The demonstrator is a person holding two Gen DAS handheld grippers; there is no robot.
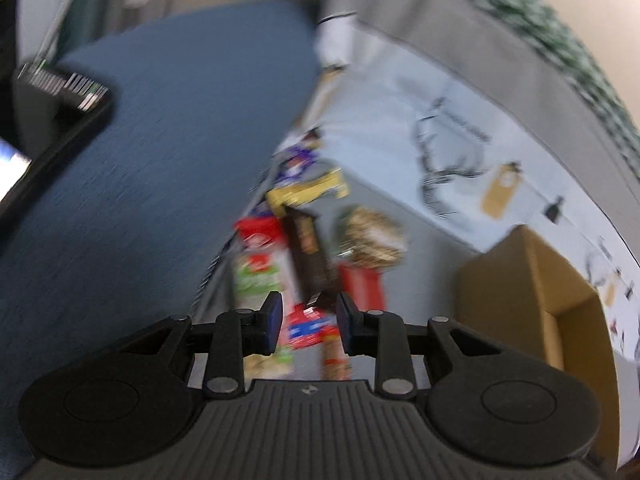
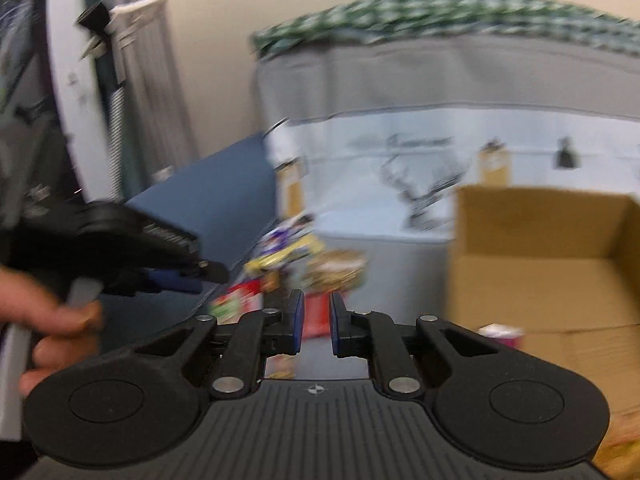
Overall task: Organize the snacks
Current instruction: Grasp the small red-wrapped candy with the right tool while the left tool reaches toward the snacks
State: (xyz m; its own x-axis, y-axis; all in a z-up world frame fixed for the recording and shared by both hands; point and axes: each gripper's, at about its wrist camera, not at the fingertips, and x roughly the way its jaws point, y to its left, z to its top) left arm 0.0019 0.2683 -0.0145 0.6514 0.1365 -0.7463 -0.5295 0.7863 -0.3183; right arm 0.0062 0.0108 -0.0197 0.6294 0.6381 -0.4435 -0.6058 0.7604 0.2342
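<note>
Though both views are smeared by motion, the snacks (image 1: 308,240) read clearly enough as a loose pile of packets lying on a pale printed cloth (image 1: 460,136), right beside the edge of a dark blue surface (image 1: 160,160). In the left wrist view the heap holds a red and green packet (image 1: 260,268), a long dark brown bar wrapper (image 1: 308,252), a yellow packet (image 1: 308,192), a purple one (image 1: 298,160) at the far end, a gold-speckled bag (image 1: 372,236) and a red packet (image 1: 362,284). The near tip of the brown wrapper lies between the 2 blue pads of the left gripper (image 1: 308,320), yet the pads stand apart from it with a clear gap on either side; the fingers are released and grasp nothing.

In the right wrist view the right gripper (image 2: 316,324) points at the same pile (image 2: 304,264), its pads drawn close with only a narrow slit between them, and through that slit the red packet (image 2: 316,312) shows farther off; nothing is pinched.

To the right of the pile stands an open cardboard box (image 2: 540,240), with a small pink and white packet (image 2: 502,334) near its front wall. At the left of that view a person's hand (image 2: 52,320) grips the handle of the other gripper. Beyond the cloth runs a grey panel (image 2: 440,76) topped by a green patterned fabric (image 2: 440,16).
</note>
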